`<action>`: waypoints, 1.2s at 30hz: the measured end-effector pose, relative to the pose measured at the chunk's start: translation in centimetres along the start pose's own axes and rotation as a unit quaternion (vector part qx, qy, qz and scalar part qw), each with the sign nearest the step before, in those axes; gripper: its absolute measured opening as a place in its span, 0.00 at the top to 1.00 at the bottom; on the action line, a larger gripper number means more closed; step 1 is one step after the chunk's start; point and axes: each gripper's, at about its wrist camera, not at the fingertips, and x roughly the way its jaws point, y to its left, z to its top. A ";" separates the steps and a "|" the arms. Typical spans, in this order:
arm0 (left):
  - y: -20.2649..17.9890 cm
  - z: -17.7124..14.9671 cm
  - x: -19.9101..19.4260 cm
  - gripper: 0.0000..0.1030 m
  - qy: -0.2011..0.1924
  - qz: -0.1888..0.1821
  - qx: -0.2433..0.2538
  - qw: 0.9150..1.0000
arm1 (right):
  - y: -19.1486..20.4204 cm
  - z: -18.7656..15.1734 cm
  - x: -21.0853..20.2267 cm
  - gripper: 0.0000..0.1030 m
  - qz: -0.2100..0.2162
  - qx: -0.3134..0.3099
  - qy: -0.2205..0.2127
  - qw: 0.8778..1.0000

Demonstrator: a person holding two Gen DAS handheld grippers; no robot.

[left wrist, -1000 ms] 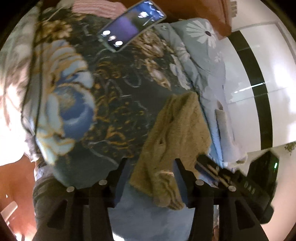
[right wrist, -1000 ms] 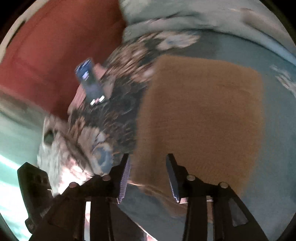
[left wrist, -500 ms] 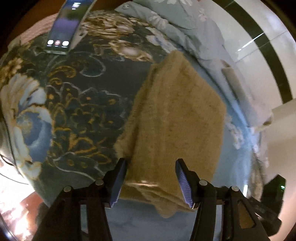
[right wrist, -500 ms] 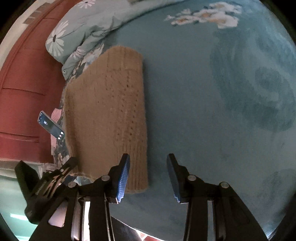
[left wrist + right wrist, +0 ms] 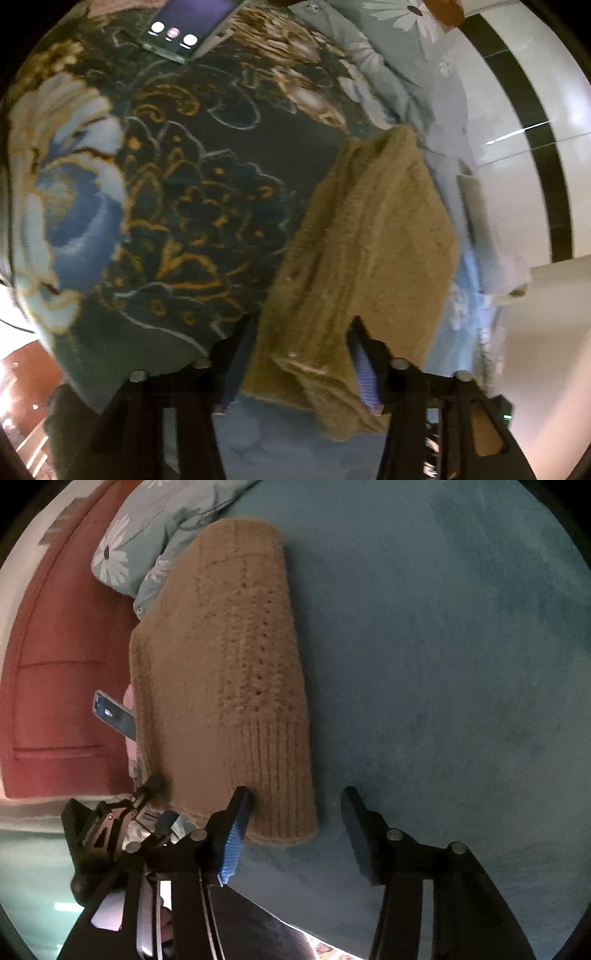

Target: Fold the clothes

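The tan knitted sweater [image 5: 229, 672], soft, limp and light, lies folded on the teal bedspread [image 5: 443, 664], best pinched at its thick near ribbed hem, where the left gripper [image 5: 301, 365] closes around it while the right gripper [image 5: 295, 823] spreads, empty.
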 end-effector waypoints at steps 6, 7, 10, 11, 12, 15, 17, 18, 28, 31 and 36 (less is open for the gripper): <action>1.6 0.0 0.1 0.78 0.006 -0.056 -0.048 0.997 | 0.2 0.4 0.7 0.48 0.006 0.005 0.002 1.000; 2.0 0.0 -0.1 0.79 0.004 -0.069 -0.057 0.996 | 0.2 0.5 0.8 0.48 0.009 0.006 0.003 1.000; 3.0 0.0 -0.5 0.82 0.003 -0.110 -0.092 0.990 | 0.4 0.8 1.1 0.48 0.012 0.008 0.003 1.000; 3.4 -0.1 -0.6 0.83 0.006 -0.128 -0.110 0.986 | 0.4 0.8 1.2 0.48 0.013 0.008 0.003 1.000; 3.7 -0.2 -0.7 0.83 0.009 -0.147 -0.128 0.981 | 0.5 0.9 1.2 0.48 0.014 0.009 0.003 1.000; 4.4 -1.1 -1.2 0.84 0.011 -0.154 -0.142 0.978 | -0.6 0.3 0.6 0.48 0.022 0.009 0.005 1.000; 4.9 -1.5 -0.8 0.85 0.011 -0.118 -0.132 0.984 | -0.9 0.4 0.9 0.48 0.025 0.015 0.008 1.000; 5.5 -1.6 -0.4 0.85 0.017 -0.112 -0.139 0.984 | -1.0 0.4 1.1 0.48 0.025 0.016 0.009 1.000; 6.0 -0.9 0.9 0.83 0.025 -0.104 -0.145 0.984 | 1.0 -0.2 2.3 0.56 0.022 -0.009 0.010 1.000; 5.7 -1.1 0.9 0.81 0.027 -0.104 -0.146 0.983 | 0.6 -0.1 1.8 0.73 0.034 0.009 0.015 0.999; 3.8 -2.2 1.0 0.81 0.053 -0.112 -0.116 0.985 | 0.6 1.9 -0.5 0.75 0.054 0.007 0.014 0.998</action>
